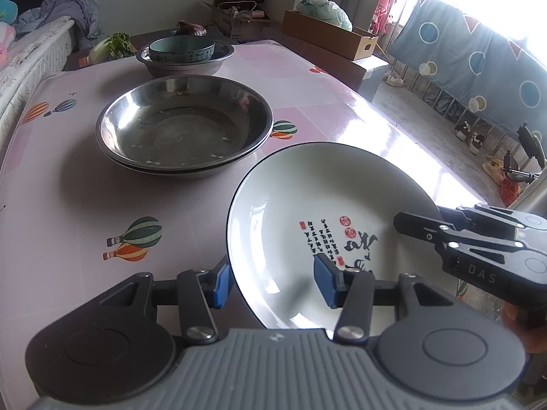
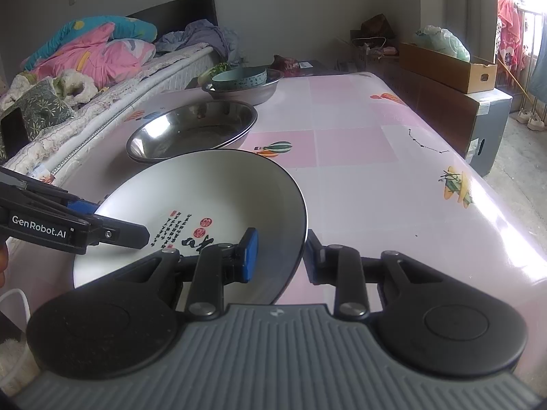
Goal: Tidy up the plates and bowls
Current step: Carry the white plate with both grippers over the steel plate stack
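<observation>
The table (image 2: 359,143), under a pink checked cloth printed with hot-air balloons, runs alongside a bed (image 2: 102,78) heaped with bedding. Well back on it sits a steel basin (image 1: 184,61) with a blue-green bowl (image 1: 181,48) inside; nearer, two wide steel basins (image 1: 184,126) are nested one in the other. Nearest of all is the white plate (image 1: 307,205) — dark-rimmed, with black calligraphy and red seals on its face — tilted up off the cloth and carried between both tools. The left gripper (image 1: 273,282) straddles the plate's near-left rim, one blue pad beneath the edge and the other over the white face; whether the pads actually press the plate cannot be told. The right gripper (image 2: 278,256) is clamped on the opposite rim — one pad on the inner face, the other behind the dark underside. Cardboard boxes (image 2: 448,65) stand beyond the table's far side.
</observation>
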`<act>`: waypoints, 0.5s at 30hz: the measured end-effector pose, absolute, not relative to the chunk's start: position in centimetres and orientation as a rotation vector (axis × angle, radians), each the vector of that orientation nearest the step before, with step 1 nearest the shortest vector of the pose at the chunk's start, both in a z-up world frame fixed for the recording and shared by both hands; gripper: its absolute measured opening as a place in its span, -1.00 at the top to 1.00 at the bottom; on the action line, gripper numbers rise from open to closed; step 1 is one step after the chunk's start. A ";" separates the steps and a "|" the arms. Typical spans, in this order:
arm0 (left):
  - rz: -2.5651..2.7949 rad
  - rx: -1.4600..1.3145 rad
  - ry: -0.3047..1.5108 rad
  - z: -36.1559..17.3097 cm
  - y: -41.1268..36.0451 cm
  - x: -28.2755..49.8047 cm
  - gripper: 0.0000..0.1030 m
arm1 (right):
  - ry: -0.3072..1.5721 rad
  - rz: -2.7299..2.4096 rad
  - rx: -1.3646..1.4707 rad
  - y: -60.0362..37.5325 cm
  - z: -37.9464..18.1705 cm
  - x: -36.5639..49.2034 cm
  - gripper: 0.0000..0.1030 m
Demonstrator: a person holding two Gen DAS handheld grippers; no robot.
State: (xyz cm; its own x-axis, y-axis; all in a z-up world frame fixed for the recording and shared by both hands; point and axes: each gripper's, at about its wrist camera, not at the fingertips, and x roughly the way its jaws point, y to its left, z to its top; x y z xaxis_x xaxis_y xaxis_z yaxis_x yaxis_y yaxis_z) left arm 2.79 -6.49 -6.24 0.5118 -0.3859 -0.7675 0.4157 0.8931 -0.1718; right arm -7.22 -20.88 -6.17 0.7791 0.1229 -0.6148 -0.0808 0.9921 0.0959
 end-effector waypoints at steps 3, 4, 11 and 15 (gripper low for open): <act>-0.482 0.034 0.912 -6.1 -6.5 2.8 0.02 | 0.661 0.109 0.066 -20.9 -5.9 -7.3 0.46; -0.483 0.034 0.910 -6.0 -6.5 2.8 0.02 | 0.659 0.108 0.068 -20.9 -5.8 -7.4 0.46; -0.490 0.034 0.897 -5.5 -6.6 2.5 0.02 | 0.642 0.102 0.068 -21.2 -5.1 -7.5 0.46; -0.490 0.027 0.891 -5.2 -6.5 2.4 0.02 | 0.633 0.102 0.065 -21.2 -4.7 -7.4 0.46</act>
